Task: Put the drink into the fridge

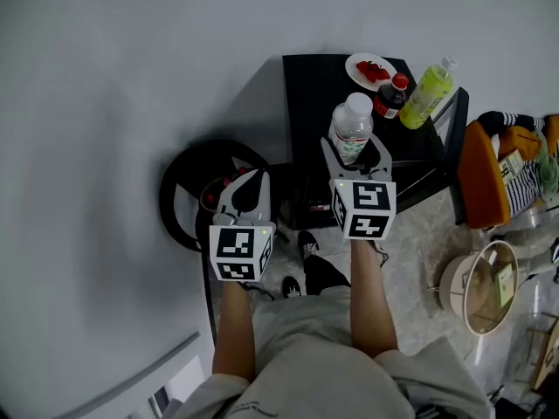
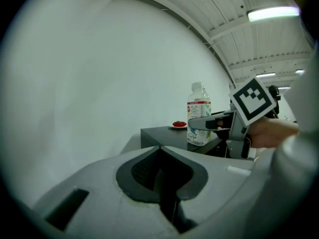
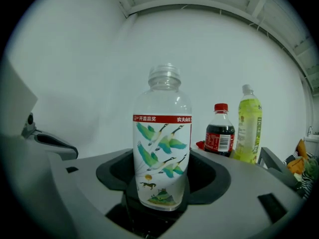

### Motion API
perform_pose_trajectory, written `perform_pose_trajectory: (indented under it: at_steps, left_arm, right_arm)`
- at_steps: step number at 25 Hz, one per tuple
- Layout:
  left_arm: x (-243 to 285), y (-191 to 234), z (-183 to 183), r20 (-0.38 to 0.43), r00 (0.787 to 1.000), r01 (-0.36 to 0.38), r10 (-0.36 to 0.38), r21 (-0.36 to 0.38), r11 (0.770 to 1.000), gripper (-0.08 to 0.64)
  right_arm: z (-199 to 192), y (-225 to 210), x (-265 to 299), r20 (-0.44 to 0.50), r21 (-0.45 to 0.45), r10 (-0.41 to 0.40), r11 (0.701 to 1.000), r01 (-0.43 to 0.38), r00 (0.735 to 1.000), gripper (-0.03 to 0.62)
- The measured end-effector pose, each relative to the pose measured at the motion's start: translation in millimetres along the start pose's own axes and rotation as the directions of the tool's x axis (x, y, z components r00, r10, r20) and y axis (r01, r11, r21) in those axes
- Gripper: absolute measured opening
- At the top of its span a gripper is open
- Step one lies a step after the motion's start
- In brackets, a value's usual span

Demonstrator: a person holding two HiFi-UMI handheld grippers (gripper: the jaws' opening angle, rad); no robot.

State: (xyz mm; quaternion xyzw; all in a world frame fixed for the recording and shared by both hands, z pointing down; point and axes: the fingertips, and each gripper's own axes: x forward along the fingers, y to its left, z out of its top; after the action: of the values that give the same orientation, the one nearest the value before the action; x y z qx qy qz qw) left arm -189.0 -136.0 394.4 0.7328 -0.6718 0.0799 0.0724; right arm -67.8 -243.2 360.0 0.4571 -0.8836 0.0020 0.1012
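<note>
Right claw (image 1: 354,145): pinching the bottle (image 3: 162,133) low down.
Left claw (image 2: 160,183): pressed together, empty.
Risk: the top-heavy bottle could tilt.

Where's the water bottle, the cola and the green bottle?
Water bottle (image 3: 162,158): right gripper view, on its bird label.
Cola (image 3: 216,141): right gripper view, on its red label.
Green bottle (image 3: 248,128): right gripper view, on its body.

Clear water bottle (image 3: 159,148), white cap, label with red band and green flying birds, upright, clamped between right gripper (image 1: 355,152) jaws over black table (image 1: 306,85) near edge, 1 o'clock of head-view centre.
</note>
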Motion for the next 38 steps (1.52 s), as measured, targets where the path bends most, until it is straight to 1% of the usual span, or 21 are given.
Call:
perform_pose_trajectory:
  at_steps: [2,5,7,9,11,13,16,18,20,22,25,29,31,33,36,38]
  left_arm:
    - [-9.1,-9.1,2.0,0.004,1.000,0.013,-0.013,0.009,1.000,0.009]
    - [-20.5,-23.7,0.1,0.008,0.999,0.035,-0.035,0.011,0.999,0.009]
    - [-26.6,-34.5,-7.2,0.004,0.999,0.047,-0.047,0.001,0.999,0.009]
    - [-30.5,-46.1,-17.9,0.002,0.999,0.053,-0.053,-0.027,0.998,0.009]
    - [-31.0,-59.5,-32.2,-0.010,0.998,0.056,-0.056,-0.060,0.997,0.009]
    - [-30.0,-75.4,-48.3,-0.037,0.997,0.064,-0.067,-0.076,0.995,0.009]
    - [-29.9,-97.9,-70.3,-0.076,0.994,0.072,-0.079,-0.085,0.994,0.009]
    - [-29.3,-106.1,-79.7,-0.085,0.994,0.053,-0.063,-0.118,0.992,0.009]
    - [-22.8,-111.2,-84.7,-0.085,0.996,0.024,-0.037,-0.146,0.989,0.009]
    - [-14.2,-117.3,-92.3,-0.092,0.996,-0.008,-0.007,-0.163,0.987,0.008]
    - [-3.2,-128.8,-111.0,-0.112,0.993,-0.059,0.037,-0.194,0.979,0.008]
    - [9.0,-142.0,-140.0,-0.151,0.982,-0.144,0.111,-0.227,0.963,0.009]
    - [6.7,-146.8,-143.0,-0.152,0.978,-0.177,0.143,-0.241,0.954,0.009]
    - [3.5,-149.6,-142.7,-0.149,0.975,-0.197,0.164,-0.237,0.951,0.009]
    - [-3.1,-153.9,-145.3,-0.155,0.971,-0.212,0.181,-0.213,0.954,0.009]
    - [-7.4,-153.1,-147.0,-0.145,0.971,-0.222,0.192,-0.231,0.947,0.009]
  right_arm:
    - [-2.1,-0.6,-14.3,0.007,0.006,-0.004,1.000,0.003,1.000,0.298]
    - [-3.8,-2.7,-40.6,0.057,0.026,-0.016,1.000,0.014,0.998,0.295]
    - [-5.1,-3.0,-59.8,0.097,0.041,-0.021,0.999,0.017,0.995,0.293]
    - [-11.4,-2.4,-77.9,0.116,0.054,-0.018,0.998,0.012,0.993,0.293]
    - [-25.5,-3.3,-91.8,0.104,0.051,-0.011,0.999,0.005,0.994,0.292]
    - [-46.1,-6.2,-101.4,0.083,0.055,-0.004,0.998,-0.001,0.997,0.293]
    - [-80.9,-11.5,-111.5,0.071,0.105,0.013,0.994,-0.020,0.997,0.293]
    - [-101.0,-13.4,-114.0,0.069,0.130,0.035,0.991,-0.044,0.997,0.293]
    - [-122.0,-14.9,-108.2,0.059,0.129,0.061,0.989,-0.069,0.996,0.293]
    - [-147.7,-17.2,-98.7,0.044,0.148,0.089,0.985,-0.094,0.995,0.293]
    - [-189.2,-22.8,-79.2,0.025,0.165,0.125,0.978,-0.127,0.992,0.293]
    - [-236.4,-32.7,-40.3,0.001,0.146,0.146,0.979,-0.145,0.989,0.293]
    - [-253.7,-33.0,-20.8,-0.001,0.142,0.158,0.977,-0.156,0.987,0.293]
    - [-268.0,-27.8,2.7,0.003,0.122,0.178,0.977,-0.177,0.984,0.293]
    - [-290.0,-14.0,40.5,-0.016,0.094,0.201,0.976,-0.199,0.979,0.293]
    - [-302.8,-3.9,63.0,-0.028,0.096,0.213,0.973,-0.210,0.977,0.293]
